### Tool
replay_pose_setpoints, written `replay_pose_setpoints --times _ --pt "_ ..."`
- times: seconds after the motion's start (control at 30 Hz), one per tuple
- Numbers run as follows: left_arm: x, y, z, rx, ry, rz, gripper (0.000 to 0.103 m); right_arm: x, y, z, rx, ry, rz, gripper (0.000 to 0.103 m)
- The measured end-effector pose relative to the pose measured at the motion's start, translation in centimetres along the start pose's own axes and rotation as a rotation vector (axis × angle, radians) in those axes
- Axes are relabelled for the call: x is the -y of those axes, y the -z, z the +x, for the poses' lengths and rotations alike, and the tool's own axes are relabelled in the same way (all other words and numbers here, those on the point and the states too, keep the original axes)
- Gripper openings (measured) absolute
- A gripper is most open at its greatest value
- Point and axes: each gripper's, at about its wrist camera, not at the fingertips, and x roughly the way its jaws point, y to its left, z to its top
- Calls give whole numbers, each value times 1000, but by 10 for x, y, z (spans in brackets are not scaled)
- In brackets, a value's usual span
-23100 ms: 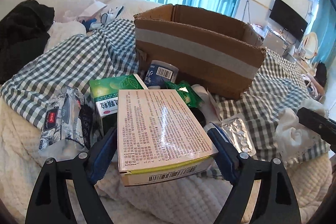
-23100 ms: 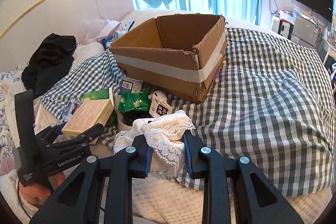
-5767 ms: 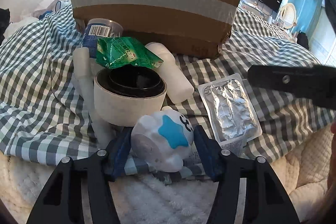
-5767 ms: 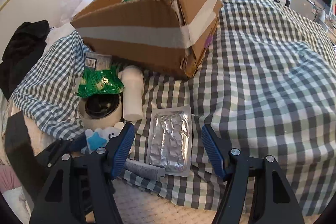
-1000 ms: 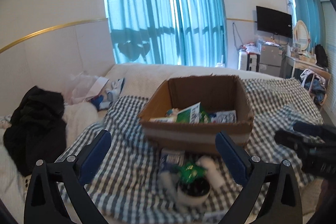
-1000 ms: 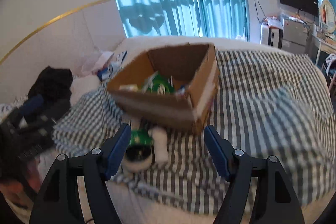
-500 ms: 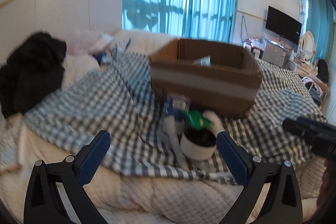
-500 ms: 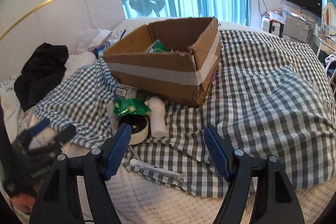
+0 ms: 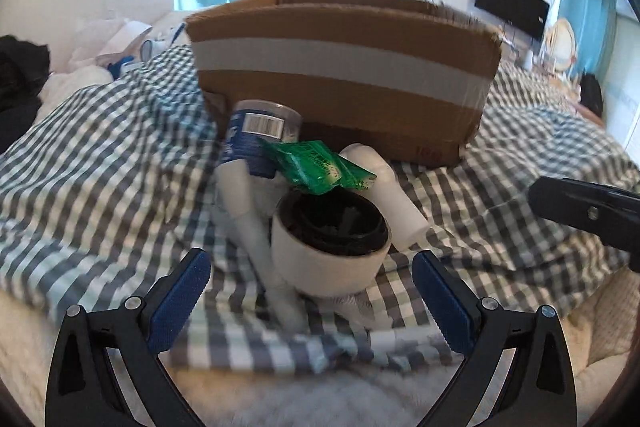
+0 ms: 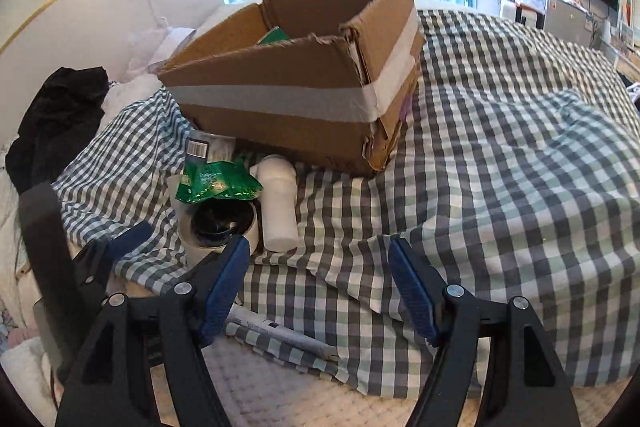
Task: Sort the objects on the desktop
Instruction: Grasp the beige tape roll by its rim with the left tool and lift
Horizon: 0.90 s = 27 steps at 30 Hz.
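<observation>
Left gripper (image 9: pixel 310 291) jaws apart before box (image 9: pixel 340 75) | cup (image 9: pixel 330 247): light, stiff, grip sides | right gripper (image 10: pixel 320 291) jaws apart, empty

A bed draped in a grey-and-white checked cloth (image 10: pixel 500 155) carries an open brown cardboard box banded with pale tape (image 10: pixel 288 99). Before it lie a white round tub with a black interior (image 9: pixel 328 251), a white plastic bottle on its side (image 10: pixel 278 211) and a blue-labelled can (image 9: pixel 256 135).
</observation>
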Motion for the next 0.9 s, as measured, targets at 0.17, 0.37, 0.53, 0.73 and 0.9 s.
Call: replay_pose_setpoints --times 0.17,0.37,0.53,0.73,0.9 --pt "13 -7 27 -31 10 74 103 4 -1 5 -10 -7 18 72" --pt "18 -5 47 -111 -6 112 91 8 -2 8 -25 -12 35 72" --pt "22 -4 36 -85 4 119 80 7 -2 9 -28 -11 35 72" --pt "14 0 13 -51 75 31 80 9 -2 8 -20 0 39 72" --pt "9 -4 -8 0 84 5 80 8 -2 7 -13 4 32 72"
